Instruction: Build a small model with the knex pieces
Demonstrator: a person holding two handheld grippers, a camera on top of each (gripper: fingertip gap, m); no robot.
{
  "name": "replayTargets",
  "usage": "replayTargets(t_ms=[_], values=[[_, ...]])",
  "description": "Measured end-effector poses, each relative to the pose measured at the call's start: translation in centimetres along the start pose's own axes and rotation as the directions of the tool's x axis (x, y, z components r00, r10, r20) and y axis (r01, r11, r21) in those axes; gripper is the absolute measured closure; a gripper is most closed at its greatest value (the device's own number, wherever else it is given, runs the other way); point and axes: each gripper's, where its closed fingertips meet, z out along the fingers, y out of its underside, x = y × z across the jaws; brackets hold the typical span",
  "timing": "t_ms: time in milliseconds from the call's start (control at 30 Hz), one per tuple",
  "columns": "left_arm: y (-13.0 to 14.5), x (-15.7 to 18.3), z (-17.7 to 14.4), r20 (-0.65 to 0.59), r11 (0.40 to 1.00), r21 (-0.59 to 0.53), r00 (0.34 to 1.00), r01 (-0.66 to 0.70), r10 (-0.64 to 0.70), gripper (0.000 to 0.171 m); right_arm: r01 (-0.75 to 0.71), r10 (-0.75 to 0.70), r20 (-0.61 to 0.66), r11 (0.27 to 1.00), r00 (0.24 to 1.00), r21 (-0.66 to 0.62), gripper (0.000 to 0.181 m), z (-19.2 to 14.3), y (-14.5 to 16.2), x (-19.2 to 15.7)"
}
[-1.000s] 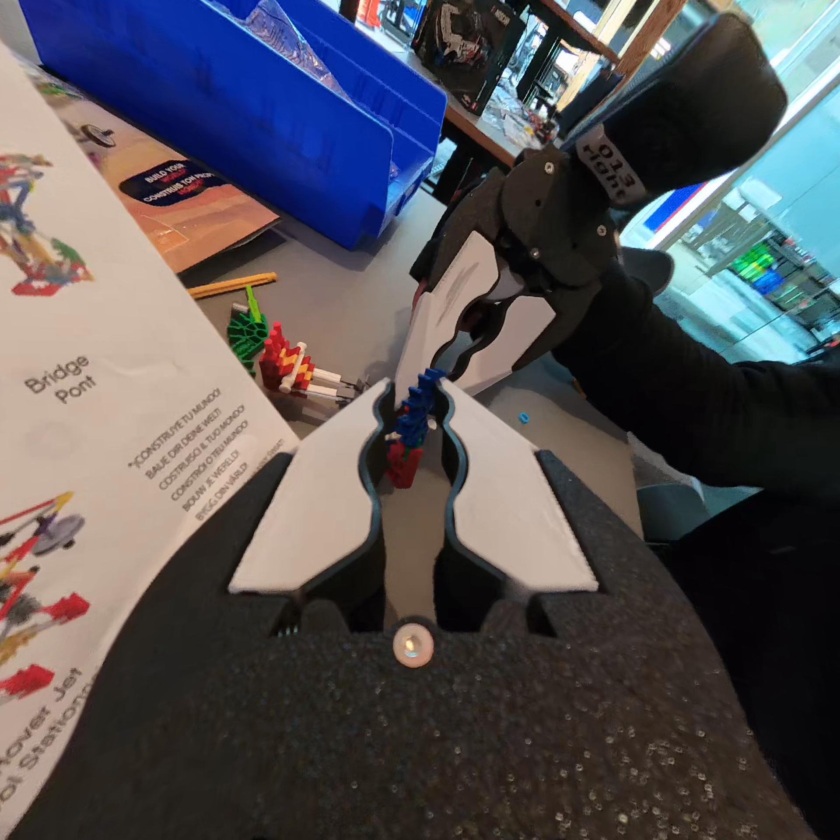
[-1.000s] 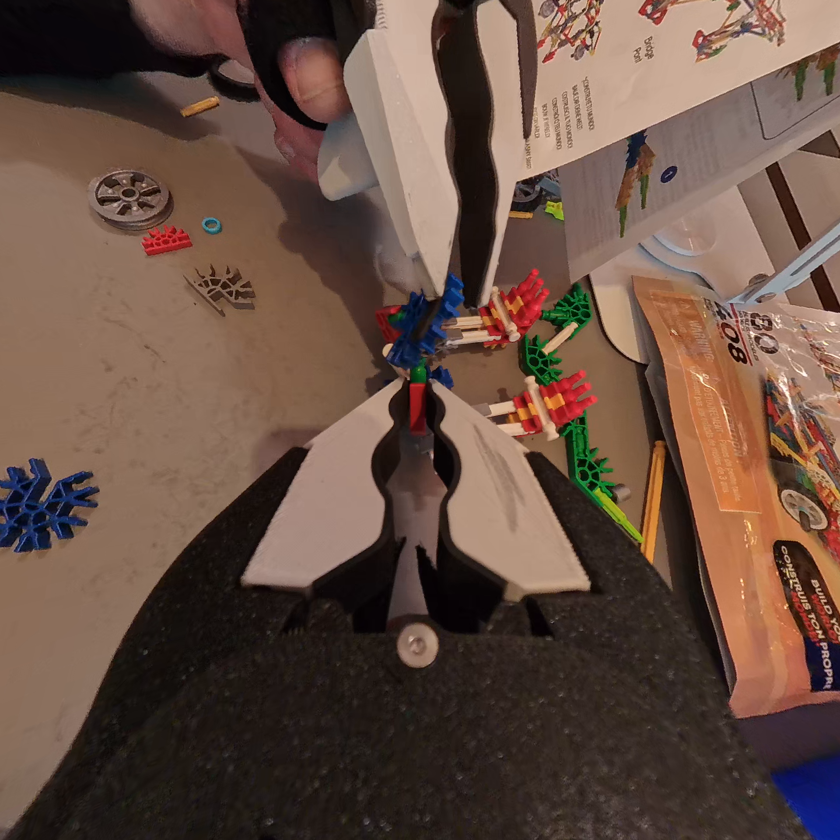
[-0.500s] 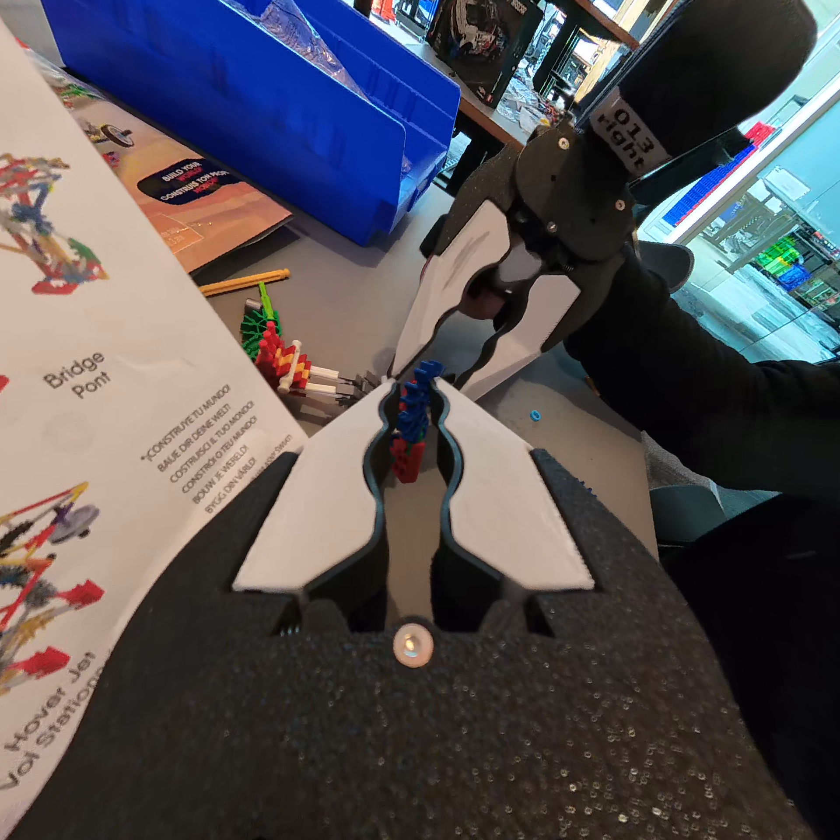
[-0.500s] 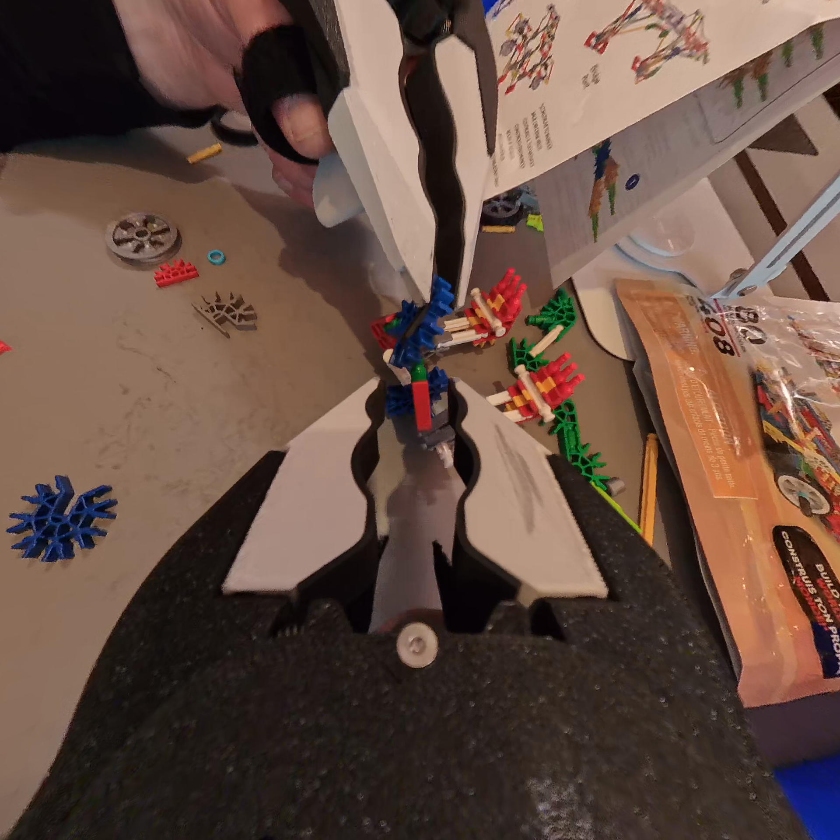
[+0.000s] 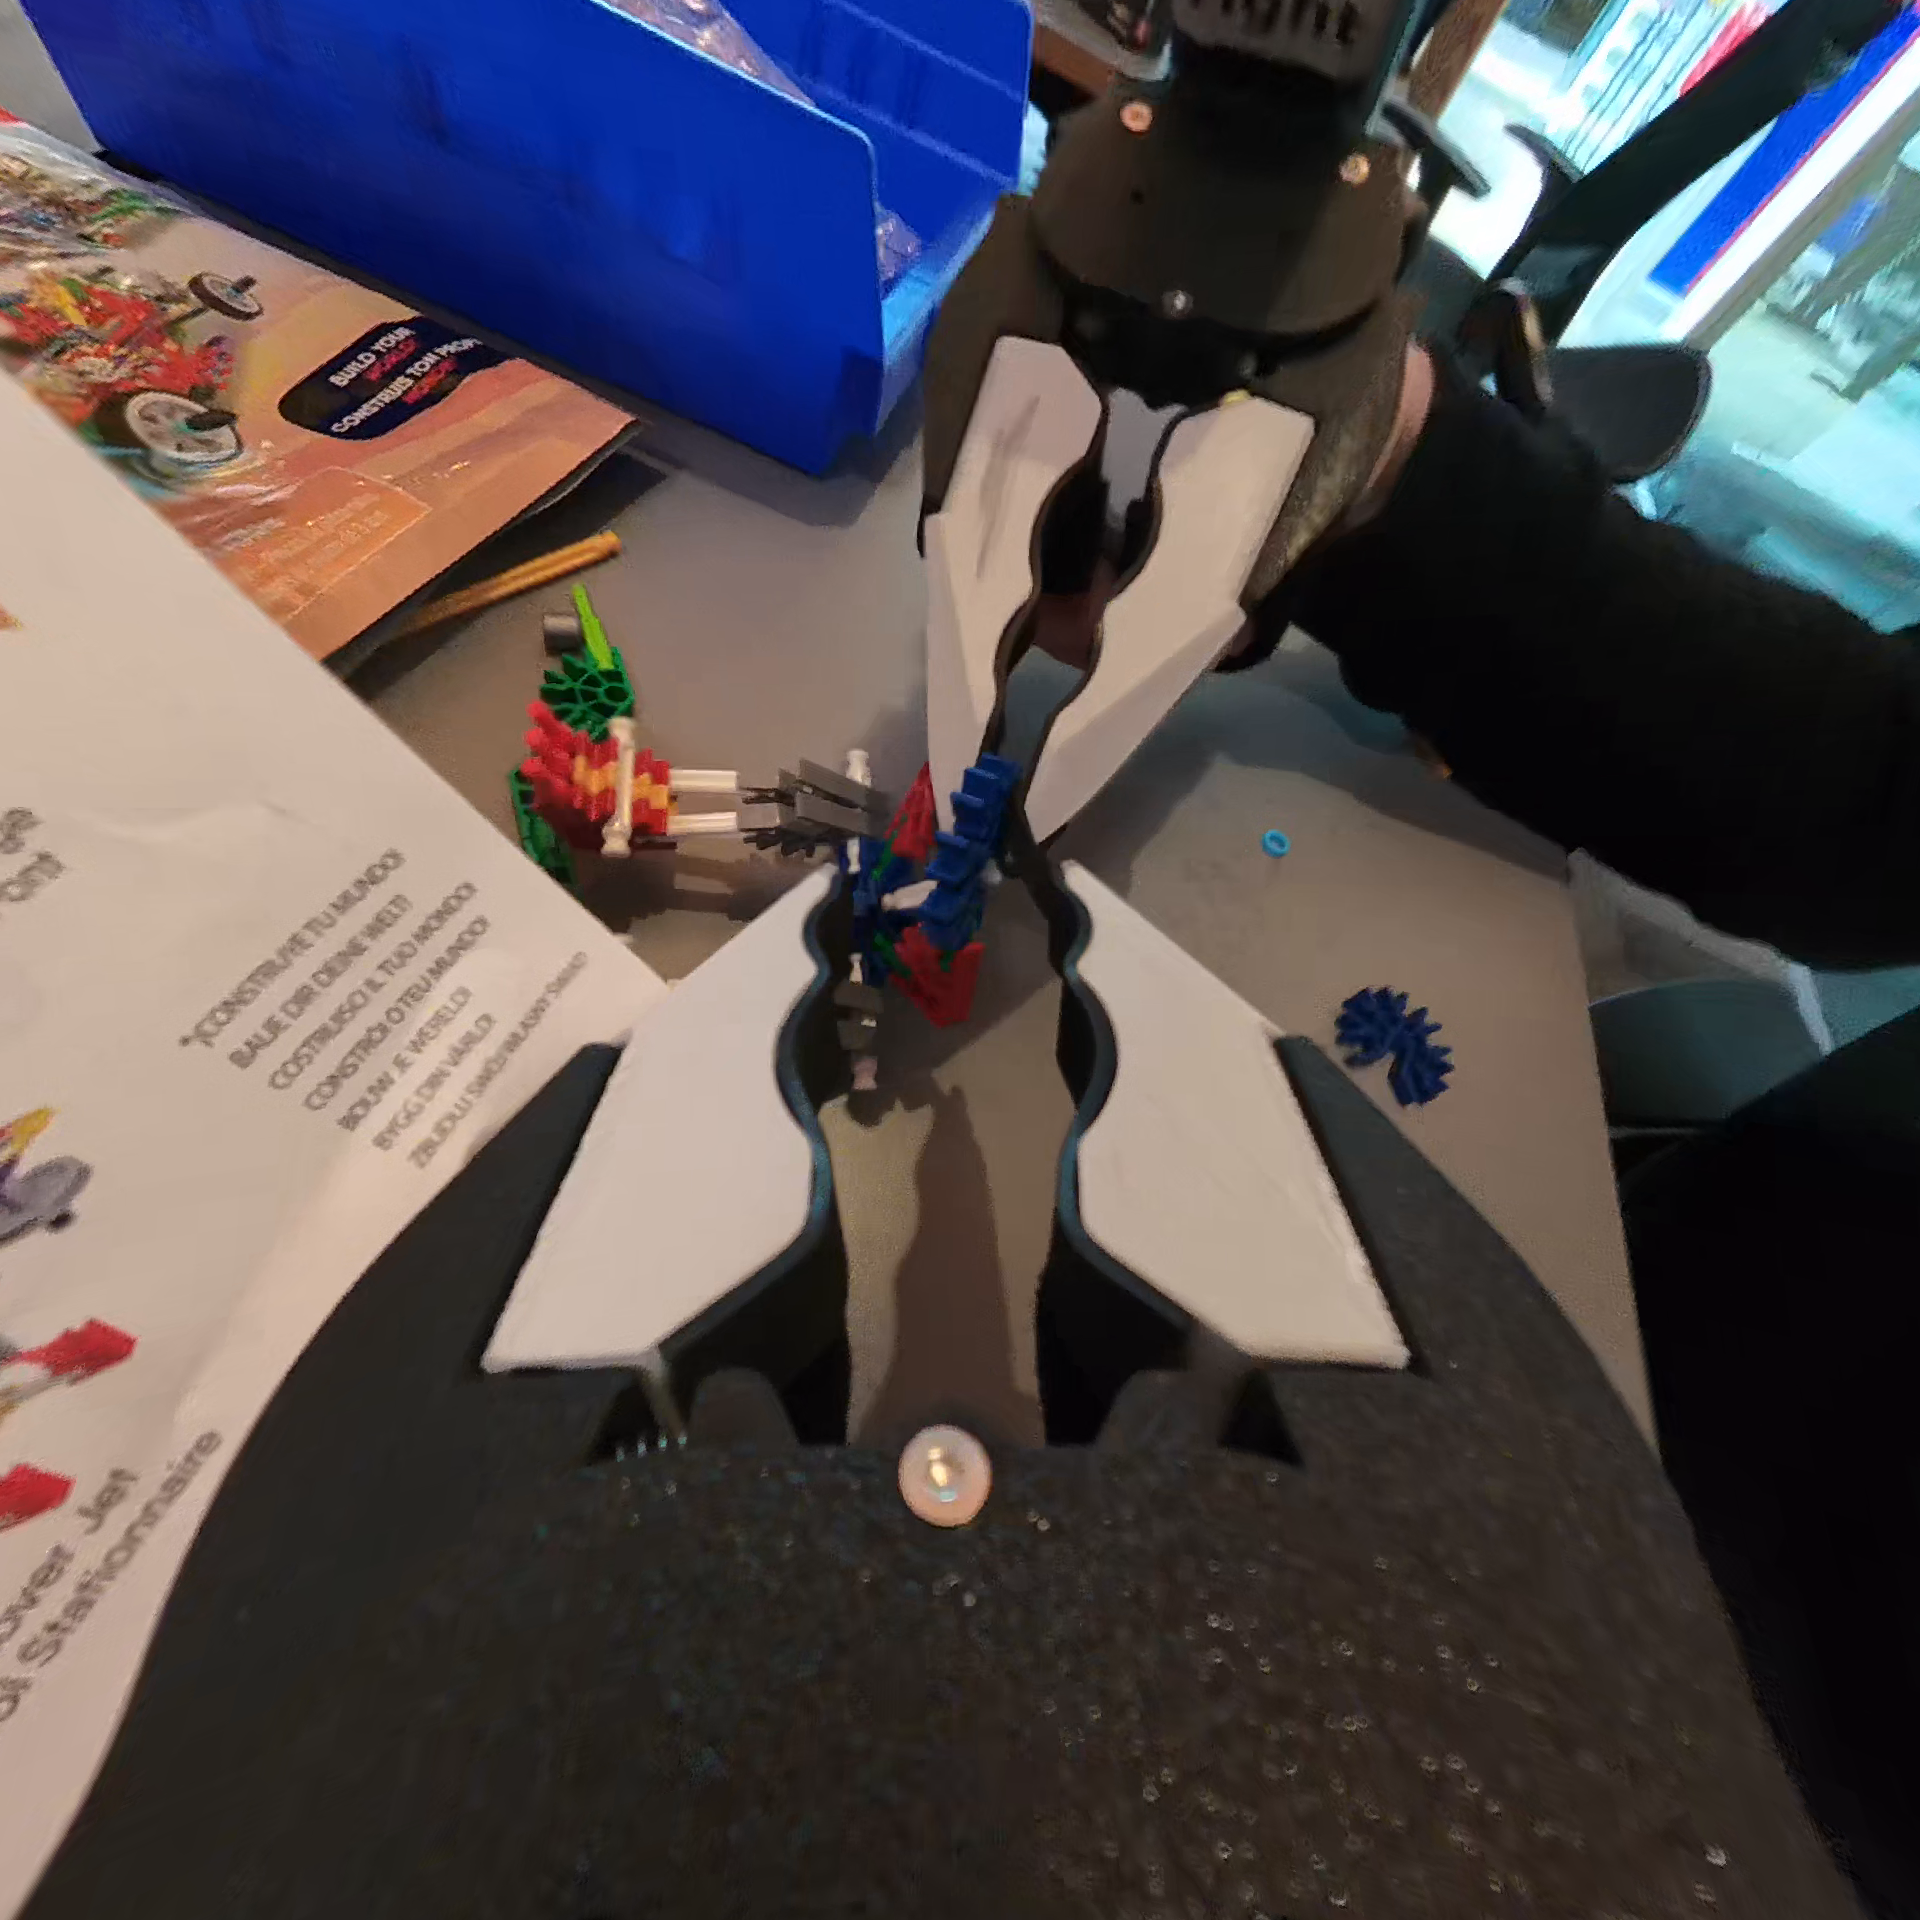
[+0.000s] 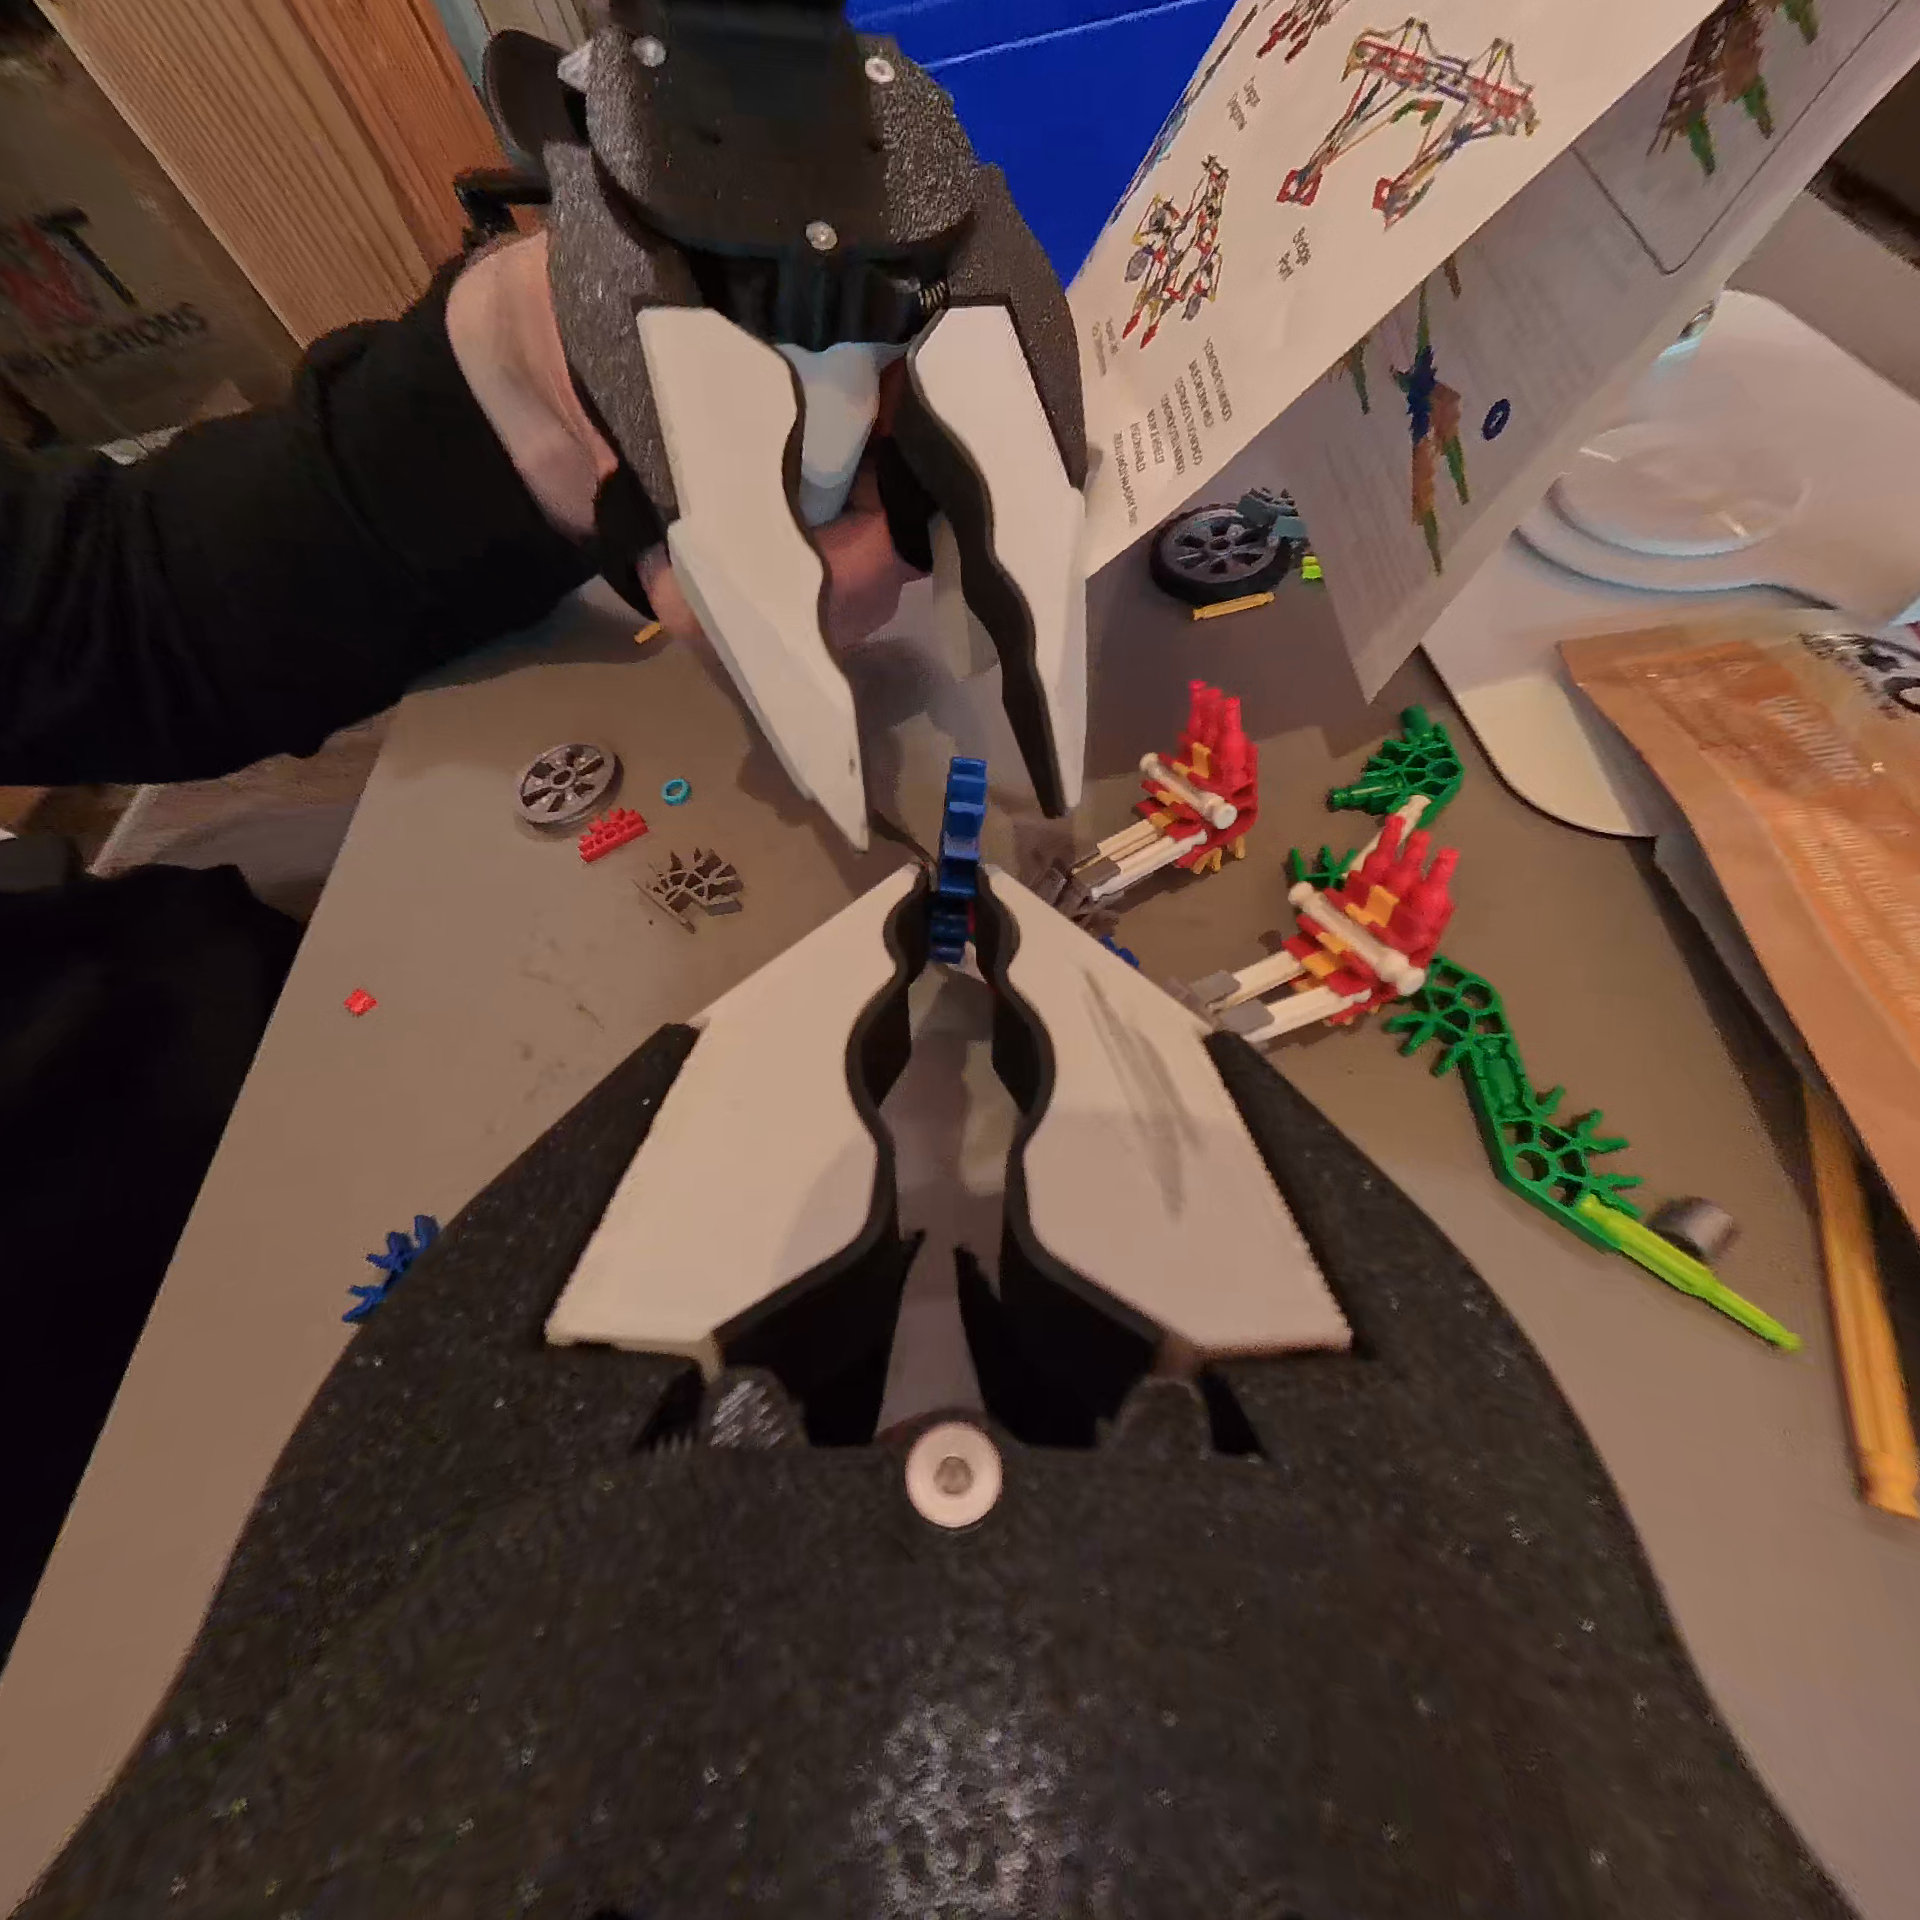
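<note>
Currently right gripper (image 6: 954, 883) jaws pinch 1 blue connector (image 6: 958, 831); left gripper (image 5: 940, 883) jaws spread.

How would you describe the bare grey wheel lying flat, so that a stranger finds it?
Look at the grey table, below the black sleeve. Among the loose pieces there, the grey wheel is the only spoked disc, larger than the cyan ring and red connector beside it.

**Both grippers nose to nose**

My left gripper (image 5: 940, 883) has its jaws spread wide. My right gripper (image 6: 954, 883) points straight back at it, tips pinched nearly together. Black sleeves on both arms, tips almost meeting.
</note>
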Motion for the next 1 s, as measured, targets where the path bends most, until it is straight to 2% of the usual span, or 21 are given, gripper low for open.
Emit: replayTargets(t_ms=[133,333,433,500,567,667,800,933,1000], values=[[0.6,0.0,0.2,0.017,0.997,-0.033,0.997,-0.07,0.071,0.132,-0.037,0.037,0.031,0.999,0.999,0.001,0.175,0.2,0.1,-0.2],[-0.6,0.3,-0.8,-0.051,0.999,0.051,0.999,-0.008,0.011,0.131,-0.018,0.018,0.043,1.0,0.999,0.003,0.172,0.2,0.2,-0.5],[-1.5,-0.3,-1.5,-0.039,0.993,0.116,0.999,0.019,-0.015,0.129,-0.011,0.011,0.024,1.0,1.0,0.004,0.157,-0.1,0.2,-0.3],[-2.5,-0.3,-2.1,-0.036,0.986,0.169,0.999,0.009,-0.003,0.13,-0.007,0.007,0.01,1.0,1.0,0.007,0.159,-0.2,0.1,0.0],[-2.7,0.1,-2.6,-0.036,0.984,0.177,0.999,-0.02,0.026,0.134,-0.004,0.004,0.001,1.0,1.0,0.004,0.164,-0.2,0.1,0.1],[-1.5,-0.5,-3.0,0.046,0.993,0.084,0.996,-0.083,0.079,0.137,0.001,-0.001,0.004,1.0,1.0,0.016,0.164,-0.2,-0.2,0.0],[0.8,0.2,-2.0,0.041,0.986,-0.045,0.986,-0.162,0.164,0.132,0.014,-0.014,-0.004,1.0,1.0,0.016,0.164,0.0,-0.4,0.0],[3.7,-0.3,0.4,0.068,0.946,-0.2,0.959,-0.256,0.274,0.134,-0.007,0.007,0.003,1.0,1.0,0.02,0.175,0.2,-0.4,0.0],[4.3,-0.2,1.4,0.079,0.914,-0.235,0.931,-0.33,0.356,0.146,-0.025,0.025,0.005,0.999,1.0,0.022,0.176,0.2,-0.4,0.1]])
